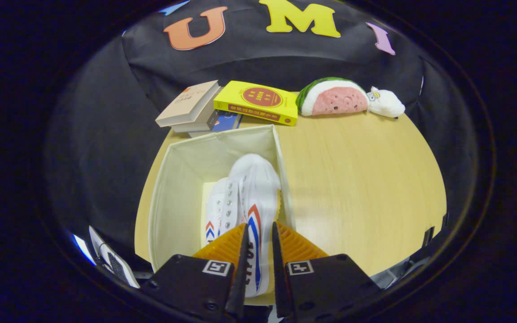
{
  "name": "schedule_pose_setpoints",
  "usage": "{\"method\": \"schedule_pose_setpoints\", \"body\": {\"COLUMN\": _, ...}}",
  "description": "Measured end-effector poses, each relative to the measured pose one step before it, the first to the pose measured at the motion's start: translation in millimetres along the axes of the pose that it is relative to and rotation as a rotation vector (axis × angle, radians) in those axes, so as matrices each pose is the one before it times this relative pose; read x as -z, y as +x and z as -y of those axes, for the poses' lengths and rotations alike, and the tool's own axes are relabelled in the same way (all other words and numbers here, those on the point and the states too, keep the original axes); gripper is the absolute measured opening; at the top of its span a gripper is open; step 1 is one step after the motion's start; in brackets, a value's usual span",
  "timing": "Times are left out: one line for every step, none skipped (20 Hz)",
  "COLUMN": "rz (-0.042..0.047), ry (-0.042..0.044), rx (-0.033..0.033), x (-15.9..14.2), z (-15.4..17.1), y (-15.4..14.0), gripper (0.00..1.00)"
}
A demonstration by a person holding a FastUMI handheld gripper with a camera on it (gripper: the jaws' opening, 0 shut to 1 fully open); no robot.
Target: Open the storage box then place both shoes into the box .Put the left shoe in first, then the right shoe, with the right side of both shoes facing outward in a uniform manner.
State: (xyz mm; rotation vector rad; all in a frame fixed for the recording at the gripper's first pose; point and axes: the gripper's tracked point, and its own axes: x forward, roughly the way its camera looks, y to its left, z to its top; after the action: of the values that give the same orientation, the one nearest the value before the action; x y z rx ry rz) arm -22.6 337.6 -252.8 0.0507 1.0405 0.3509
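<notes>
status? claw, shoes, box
Claw shut on a shoe, holding it inside the open box. Other shoe already in the box, right beside it. Books and watermelon toy beyond the box, not in the way.

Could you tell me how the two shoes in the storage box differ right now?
The right-hand shoe sits between the fingers of the gripper, which pinch it; the left-hand shoe lies free beside it. The right-hand shoe reaches further toward the books. Both are white with red and blue stripes, inside the storage box.
</notes>
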Motion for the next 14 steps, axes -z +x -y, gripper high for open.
{"method": "schedule_pose_setpoints", "body": {"rz": 0.02023, "ry": -0.01563, "rx": -0.00100, "x": -3.69, "z": -1.12, "y": -3.20, "gripper": 0.35}}
{"method": "schedule_pose_setpoints", "body": {"rz": 0.02445, "ry": -0.02151, "rx": 0.00554, "x": -3.95, "z": 1.70, "y": -3.65, "gripper": 0.35}}
{"method": "schedule_pose_setpoints", "body": {"rz": 0.02779, "ry": -0.01891, "rx": 0.00060, "x": -4.40, "z": 0.35, "y": -5.57, "gripper": 0.34}}
{"method": "schedule_pose_setpoints", "body": {"rz": 0.03025, "ry": -0.01155, "rx": 0.00227, "x": -3.92, "z": 0.38, "y": -6.03, "gripper": 0.36}}
{"method": "schedule_pose_setpoints", "body": {"rz": 0.03547, "ry": -0.00615, "rx": -0.00143, "x": -6.03, "z": 2.43, "y": -7.09, "gripper": 0.39}}
{"method": "schedule_pose_setpoints", "body": {"rz": 0.03396, "ry": -0.00104, "rx": 0.00389, "x": -4.98, "z": 3.16, "y": -8.38, "gripper": 0.50}}
{"method": "schedule_pose_setpoints", "body": {"rz": 0.03329, "ry": 0.00258, "rx": 0.00288, "x": -5.37, "z": 2.90, "y": -8.96, "gripper": 0.62}}
{"method": "schedule_pose_setpoints", "body": {"rz": 0.03366, "ry": 0.00236, "rx": 0.00426, "x": -4.74, "z": 3.56, "y": -8.91, "gripper": 0.72}}
{"method": "schedule_pose_setpoints", "body": {"rz": 0.03057, "ry": -0.00100, "rx": 0.02032, "x": -4.71, "z": 5.50, "y": -9.38, "gripper": 0.82}}
{"method": "schedule_pose_setpoints", "body": {"rz": 0.03656, "ry": -0.00243, "rx": 0.00969, "x": -4.77, "z": 5.59, "y": -8.60, "gripper": 0.85}}
{"method": "schedule_pose_setpoints", "body": {"rz": 0.03695, "ry": -0.00544, "rx": 0.00885, "x": -6.69, "z": 3.14, "y": -13.81, "gripper": 0.87}}
{"method": "schedule_pose_setpoints", "body": {"rz": 0.03708, "ry": -0.00412, "rx": 0.01473, "x": -5.05, "z": 6.46, "y": -9.16, "gripper": 0.89}}
{"method": "schedule_pose_setpoints", "body": {"rz": 0.03891, "ry": -0.00110, "rx": 0.01324, "x": -6.49, "z": 6.82, "y": -10.49, "gripper": 0.90}}
{"method": "schedule_pose_setpoints", "body": {"rz": 0.04105, "ry": 0.00026, "rx": 0.01003, "x": -6.47, "z": 5.81, "y": -11.13, "gripper": 0.90}}
